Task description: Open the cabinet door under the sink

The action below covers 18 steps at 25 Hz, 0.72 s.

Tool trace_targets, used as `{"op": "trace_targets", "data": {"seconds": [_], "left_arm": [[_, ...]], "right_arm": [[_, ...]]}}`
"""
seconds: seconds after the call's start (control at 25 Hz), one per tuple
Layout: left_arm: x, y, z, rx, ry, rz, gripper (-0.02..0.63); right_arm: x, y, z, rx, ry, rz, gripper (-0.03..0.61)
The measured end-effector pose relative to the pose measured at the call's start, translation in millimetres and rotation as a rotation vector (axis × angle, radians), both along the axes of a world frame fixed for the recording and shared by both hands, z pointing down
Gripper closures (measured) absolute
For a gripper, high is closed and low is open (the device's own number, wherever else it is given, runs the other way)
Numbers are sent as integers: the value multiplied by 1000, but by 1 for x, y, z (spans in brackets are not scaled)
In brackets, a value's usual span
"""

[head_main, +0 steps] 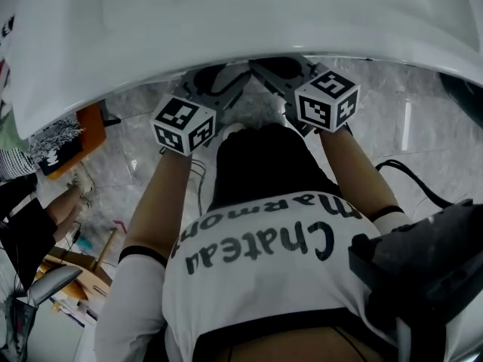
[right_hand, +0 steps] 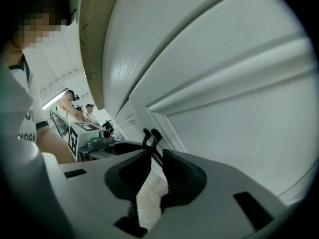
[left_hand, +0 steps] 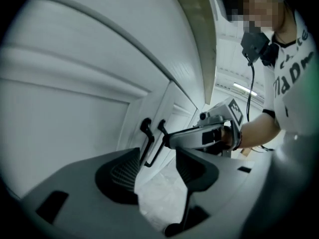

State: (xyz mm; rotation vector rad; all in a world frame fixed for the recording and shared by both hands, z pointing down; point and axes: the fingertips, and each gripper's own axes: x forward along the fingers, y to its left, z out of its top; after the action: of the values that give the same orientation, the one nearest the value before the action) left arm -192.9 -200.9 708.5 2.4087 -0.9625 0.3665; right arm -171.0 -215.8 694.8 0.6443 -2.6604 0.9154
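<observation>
The white cabinet doors (left_hand: 75,123) stand closed below the overhanging white countertop (head_main: 226,29). Two black bar handles (left_hand: 153,136) sit side by side where the doors meet, and they also show in the right gripper view as the handles (right_hand: 151,137). My left gripper (left_hand: 157,176) is open and empty, pointing at the handles from a short way off. My right gripper (right_hand: 152,176) is open too, with nothing between its pads, also aimed at the handles. In the head view the left gripper (head_main: 219,85) and right gripper (head_main: 281,72) reach under the counter edge, close together.
The floor (head_main: 423,127) is pale marble tile. An orange object (head_main: 89,130) and other clutter lie at the left, and a black cable (head_main: 411,178) runs at the right. Two people (right_hand: 75,108) stand far back in the room.
</observation>
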Motion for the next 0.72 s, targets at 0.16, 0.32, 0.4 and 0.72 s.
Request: {"op": "trace_targets", "data": {"seconds": [0.16, 0.32, 0.4, 0.72], "left_arm": [[-4, -2, 0, 47, -42, 97, 393], [-3, -8, -6, 55, -6, 118, 439], [-4, -15, -7, 47, 13, 62, 513], [2, -24, -5, 63, -43, -24, 548]], "right_arm": [[-5, 1, 1, 73, 18, -44, 502], [-6, 0, 0, 144, 57, -85, 502], [-4, 1, -1, 178, 78, -105, 502], [-6, -2, 0, 223, 128, -118, 511]]}}
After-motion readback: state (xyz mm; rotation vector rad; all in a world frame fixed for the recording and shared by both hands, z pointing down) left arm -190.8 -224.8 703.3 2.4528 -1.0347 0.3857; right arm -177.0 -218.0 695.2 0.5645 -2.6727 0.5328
